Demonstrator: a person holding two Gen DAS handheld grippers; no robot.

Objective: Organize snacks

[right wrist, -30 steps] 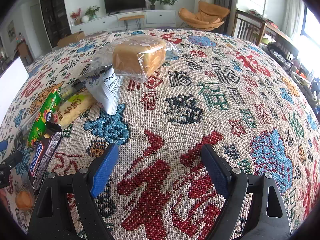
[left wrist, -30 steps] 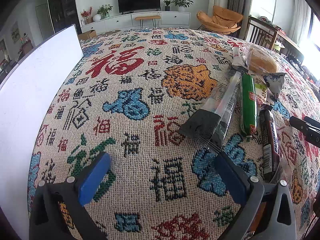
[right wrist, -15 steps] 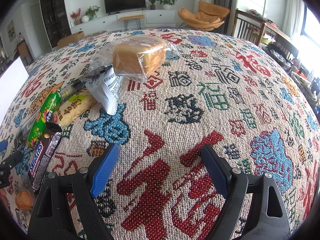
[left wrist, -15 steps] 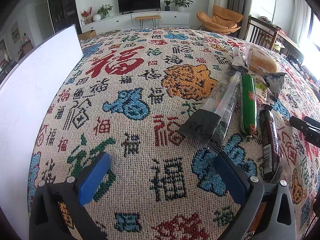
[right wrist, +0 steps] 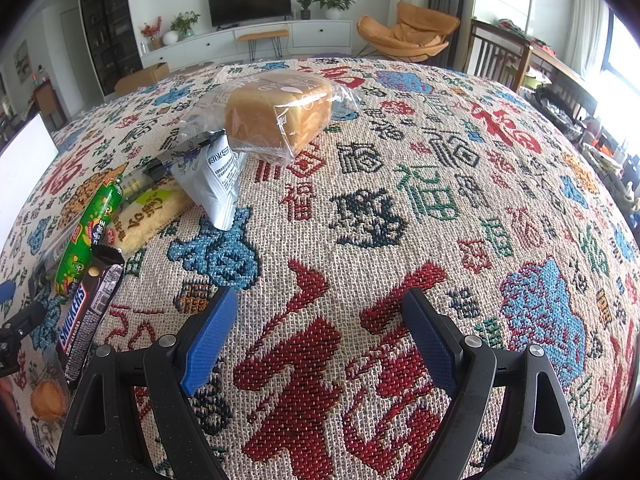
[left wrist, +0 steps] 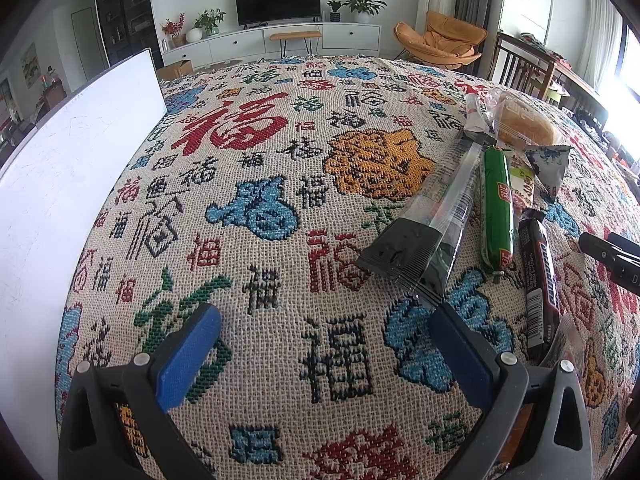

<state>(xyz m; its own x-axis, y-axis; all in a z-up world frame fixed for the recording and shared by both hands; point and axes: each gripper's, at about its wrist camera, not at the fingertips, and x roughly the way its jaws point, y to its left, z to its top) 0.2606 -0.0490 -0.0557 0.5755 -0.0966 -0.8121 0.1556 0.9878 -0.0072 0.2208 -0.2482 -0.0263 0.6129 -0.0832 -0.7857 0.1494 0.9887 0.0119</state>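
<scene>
Both your left tongs (left wrist: 324,334) and right tongs (right wrist: 316,316) hang released above the worktop (right wrist: 400,200); the snacks (right wrist: 132,208) overlap between them, the Snickers bar (right wrist: 82,328) partly cut off.

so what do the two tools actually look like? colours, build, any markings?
Both match. The left tool and right tool have black plastic frames with triangular cut-outs and silver screw heads. Each finger carries a flat blue textured pad. No cables, sleeves or hands show, and no legible markings.
</scene>
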